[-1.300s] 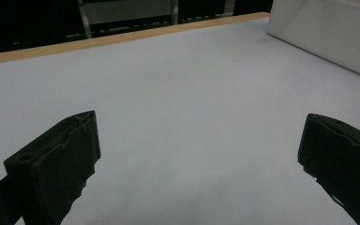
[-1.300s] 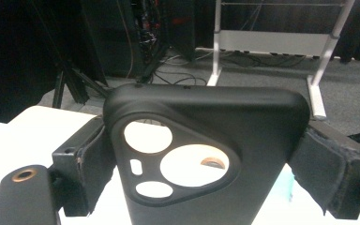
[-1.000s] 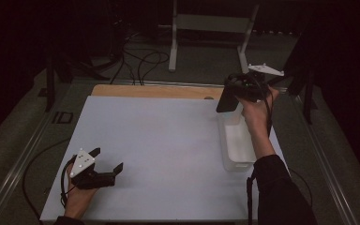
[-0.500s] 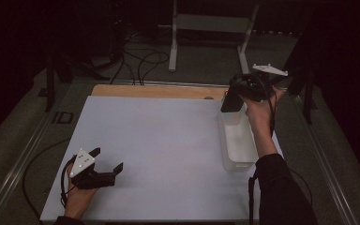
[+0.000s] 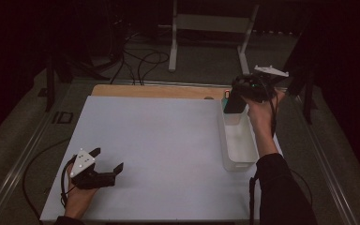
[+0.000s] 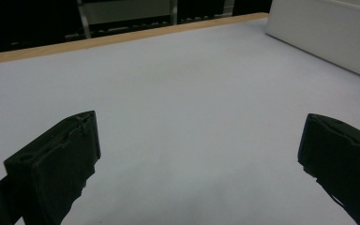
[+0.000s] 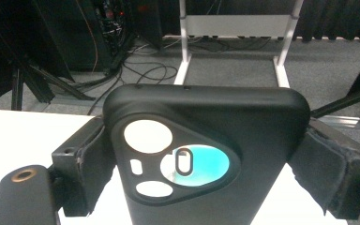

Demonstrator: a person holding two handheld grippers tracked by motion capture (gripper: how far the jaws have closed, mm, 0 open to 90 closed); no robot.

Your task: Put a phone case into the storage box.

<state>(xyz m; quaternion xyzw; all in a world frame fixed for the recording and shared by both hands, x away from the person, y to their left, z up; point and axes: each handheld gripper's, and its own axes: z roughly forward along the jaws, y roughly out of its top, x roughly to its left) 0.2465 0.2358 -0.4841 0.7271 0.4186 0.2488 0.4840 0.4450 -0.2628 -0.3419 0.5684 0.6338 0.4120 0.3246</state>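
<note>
High view: right gripper (image 5: 233, 101) clamping a black phone case (image 5: 234, 99) above the far end of the white bin (image 5: 237, 161); left gripper view: left gripper (image 6: 199, 157) spread wide, bin (image 6: 328, 33) beyond; right gripper view: case (image 7: 211, 154) pinched between both jaws.

A white bin (image 5: 236, 140) lies along the surface's (image 5: 159, 140) right edge. Beyond the far edge, cables (image 5: 140, 61) and a metal stand (image 5: 211, 28) occupy the floor (image 5: 206, 70).
</note>
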